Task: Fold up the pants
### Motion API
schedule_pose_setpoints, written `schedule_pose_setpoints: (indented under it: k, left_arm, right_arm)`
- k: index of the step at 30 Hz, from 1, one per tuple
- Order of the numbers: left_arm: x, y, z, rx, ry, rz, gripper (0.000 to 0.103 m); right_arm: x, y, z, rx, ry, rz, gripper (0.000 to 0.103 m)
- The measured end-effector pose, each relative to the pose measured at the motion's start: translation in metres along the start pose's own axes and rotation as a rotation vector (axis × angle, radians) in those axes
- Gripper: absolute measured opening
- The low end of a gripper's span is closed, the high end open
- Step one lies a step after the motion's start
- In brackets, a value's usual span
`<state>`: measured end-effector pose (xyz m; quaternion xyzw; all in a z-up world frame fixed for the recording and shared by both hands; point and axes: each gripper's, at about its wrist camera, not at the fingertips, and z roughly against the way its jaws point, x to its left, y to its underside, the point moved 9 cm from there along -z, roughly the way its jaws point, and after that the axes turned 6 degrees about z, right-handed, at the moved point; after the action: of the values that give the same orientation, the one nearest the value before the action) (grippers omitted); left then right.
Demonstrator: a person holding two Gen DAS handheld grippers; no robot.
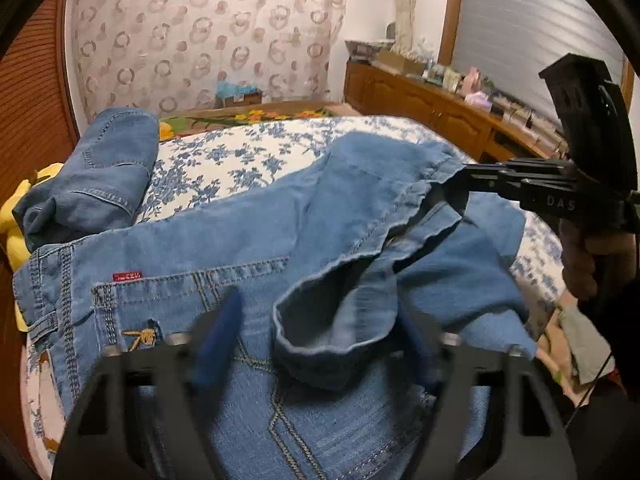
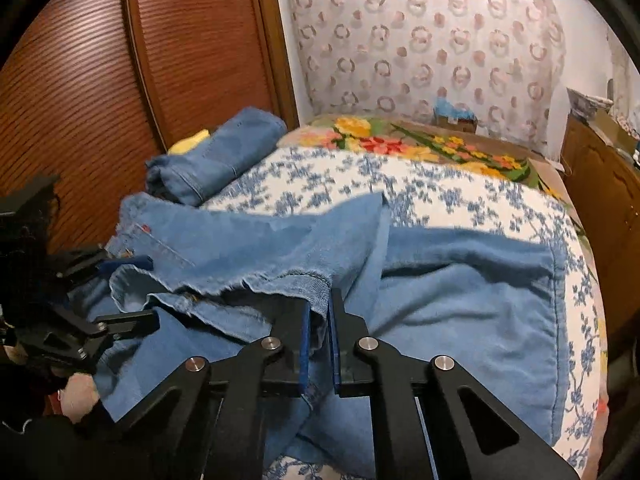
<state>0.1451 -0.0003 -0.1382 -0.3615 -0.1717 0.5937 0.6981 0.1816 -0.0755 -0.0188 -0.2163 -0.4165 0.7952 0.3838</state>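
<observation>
Bed [image 1: 248, 152]: jeans [image 1: 208, 240], red tab [image 1: 127, 276]; claw [image 1: 460, 184] reads "DAS".

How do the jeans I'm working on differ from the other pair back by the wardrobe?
The jeans being folded lie spread and rumpled across the bedspread, a hem clamped in the right gripper; the other jeans sit as a compact bundle at the bed's edge, untouched. The spread pair shows a red tag; the bundle shows none. Both are light blue denim.
</observation>
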Motion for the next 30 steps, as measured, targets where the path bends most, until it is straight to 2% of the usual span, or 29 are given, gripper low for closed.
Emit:
schedule_pose_setpoints:
  k: [2, 4, 5, 9, 14, 17, 23, 30]
  left_arm:
    - [0.000, 0.000, 0.000, 0.006, 0.022, 0.013, 0.028]
    - [-0.001, 0.000, 0.004, 0.000, 0.028, 0.011, 0.012]
    - [-0.001, -0.001, 0.008, -0.007, 0.033, 0.014, 0.010]
    - [0.003, -0.006, 0.034, -0.054, 0.036, 0.027, 0.008]
    - [0.018, -0.009, 0.085, -0.136, 0.046, 0.062, 0.008]
    - [0.032, -0.004, 0.108, -0.165, 0.022, 0.082, 0.007]
    - [0.065, 0.012, 0.146, -0.196, -0.047, 0.123, 0.007]
    - [0.105, 0.039, 0.157, -0.171, -0.114, 0.194, 0.007]
  right_arm:
    - [0.002, -0.006, 0.004, -0.023, -0.003, 0.003, 0.007]
    - [0.005, -0.016, 0.007, -0.045, -0.004, 0.014, 0.006]
    - [0.008, -0.021, 0.009, -0.052, -0.007, 0.021, 0.006]
    - [0.026, -0.047, 0.016, -0.099, -0.020, 0.072, 0.006]
    - [0.062, -0.085, 0.029, -0.172, -0.076, 0.135, 0.006]
    - [0.089, -0.099, 0.029, -0.191, -0.122, 0.181, 0.006]
    - [0.144, -0.116, 0.000, -0.182, -0.199, 0.274, 0.006]
    - [0.171, -0.128, -0.043, -0.131, -0.266, 0.328, 0.006]
